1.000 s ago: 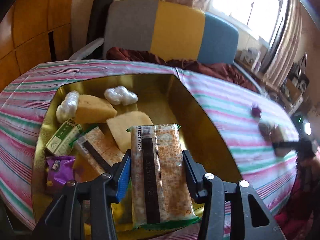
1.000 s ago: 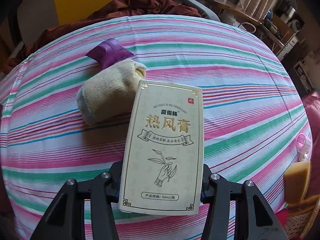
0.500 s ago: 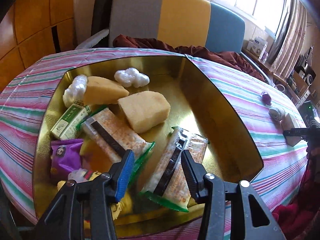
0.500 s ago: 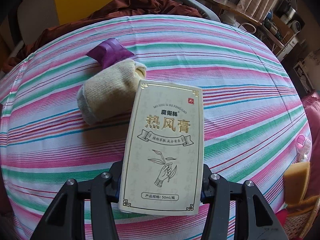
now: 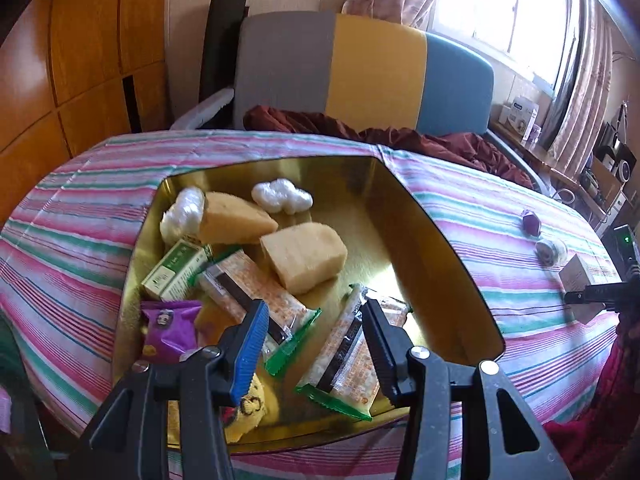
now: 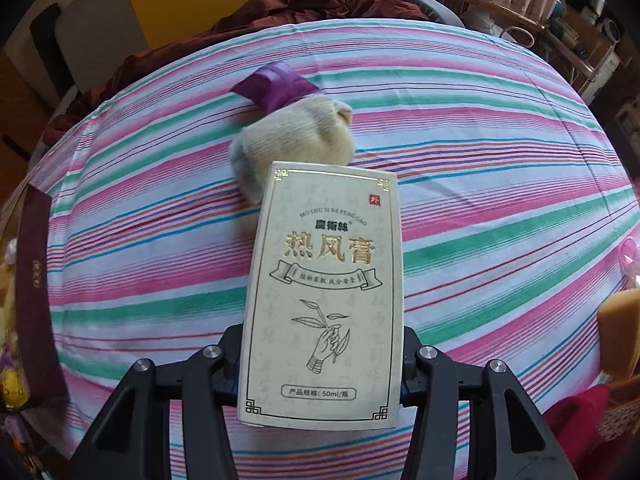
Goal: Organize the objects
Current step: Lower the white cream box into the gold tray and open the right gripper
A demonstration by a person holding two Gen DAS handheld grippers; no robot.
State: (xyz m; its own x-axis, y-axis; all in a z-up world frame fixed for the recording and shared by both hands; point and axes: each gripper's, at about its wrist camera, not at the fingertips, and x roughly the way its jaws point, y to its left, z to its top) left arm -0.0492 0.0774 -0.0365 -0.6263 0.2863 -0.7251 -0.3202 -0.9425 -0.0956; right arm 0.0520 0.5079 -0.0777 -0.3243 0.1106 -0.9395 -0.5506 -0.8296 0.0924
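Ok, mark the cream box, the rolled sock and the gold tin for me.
cream box (image 6: 324, 300): right wrist view, middle of printed front.
rolled sock (image 6: 304, 136): right wrist view, knit side.
gold tin (image 5: 432, 264): left wrist view, bare right inner wall.

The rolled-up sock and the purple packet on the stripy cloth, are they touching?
Touching. In the right wrist view the purple packet sits tucked against the far end of the cream sock, with no stripy cloth showing between them.

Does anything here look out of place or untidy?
Yes. A sock and a purple packet lie loose on the cloth, outside the tin, whose snacks lie jumbled at angles.
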